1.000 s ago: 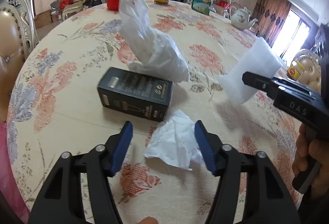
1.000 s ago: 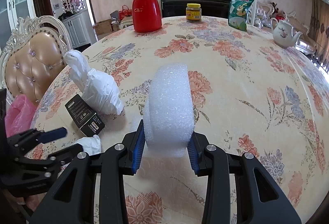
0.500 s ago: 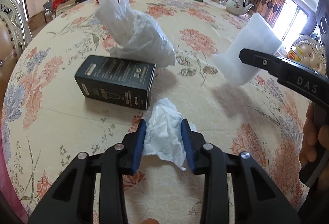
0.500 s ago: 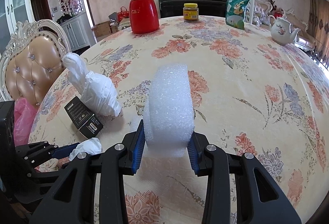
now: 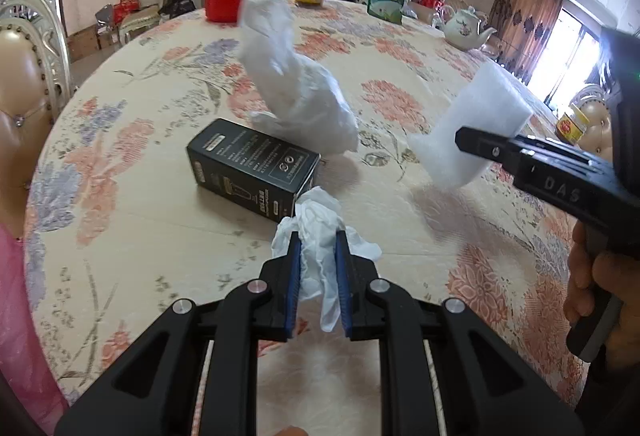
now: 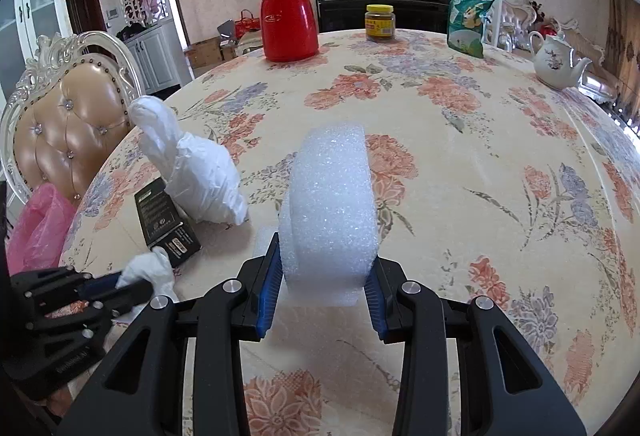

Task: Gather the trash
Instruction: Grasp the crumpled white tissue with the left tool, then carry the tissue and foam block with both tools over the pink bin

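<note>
My left gripper (image 5: 317, 240) is shut on a crumpled white tissue (image 5: 320, 220) and holds it just above the floral table; it also shows in the right wrist view (image 6: 148, 268). A black carton (image 5: 252, 166) lies just beyond it, with a white plastic bag (image 5: 296, 88) behind. My right gripper (image 6: 326, 256) is shut on a white foam sheet (image 6: 330, 208), held above the table; the foam sheet also shows at the right of the left wrist view (image 5: 468, 132).
At the far table edge stand a red thermos (image 6: 289, 22), a yellow-lidded jar (image 6: 380, 22), a green snack bag (image 6: 472, 16) and a white teapot (image 6: 558, 62). A padded chair (image 6: 72, 116) and a pink bag (image 6: 38, 228) are at the left.
My left gripper closed on the tissue and lifted it slightly off the table. My right gripper kept holding the foam sheet, almost still.
</note>
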A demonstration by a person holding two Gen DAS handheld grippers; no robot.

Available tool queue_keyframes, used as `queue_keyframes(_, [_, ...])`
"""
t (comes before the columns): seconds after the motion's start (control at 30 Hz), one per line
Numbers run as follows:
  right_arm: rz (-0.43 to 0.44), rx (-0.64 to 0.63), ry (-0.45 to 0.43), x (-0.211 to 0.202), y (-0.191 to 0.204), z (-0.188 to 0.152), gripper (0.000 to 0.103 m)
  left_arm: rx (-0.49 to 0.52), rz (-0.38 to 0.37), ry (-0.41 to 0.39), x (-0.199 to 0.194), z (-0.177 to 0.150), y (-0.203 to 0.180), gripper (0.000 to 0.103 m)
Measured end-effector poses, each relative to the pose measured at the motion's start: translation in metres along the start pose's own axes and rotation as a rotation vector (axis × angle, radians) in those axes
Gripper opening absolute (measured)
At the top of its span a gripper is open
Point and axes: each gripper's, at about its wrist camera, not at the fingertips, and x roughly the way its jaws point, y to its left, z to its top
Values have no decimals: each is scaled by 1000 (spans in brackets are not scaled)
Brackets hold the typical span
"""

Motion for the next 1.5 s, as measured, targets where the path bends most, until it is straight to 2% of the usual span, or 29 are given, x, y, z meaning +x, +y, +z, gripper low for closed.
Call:
queue_keyframes(0.5, [34,-74,29,10,38,-3,36,-112,90,-62,-42,-3,59,16])
queue_keyframes(0.7, [46,-109,38,14,61,-4,36,-146,116,-101,-70,-15,81,16])
queue_keyframes(1.03, [59,-167,60,23,104,-3,36,-232,196,-203,-139,-41,138,16])
queue_keyframes(1.5, [94,-256,29,4,179,3,36,-338,271,-279,-199,-75,208,17])
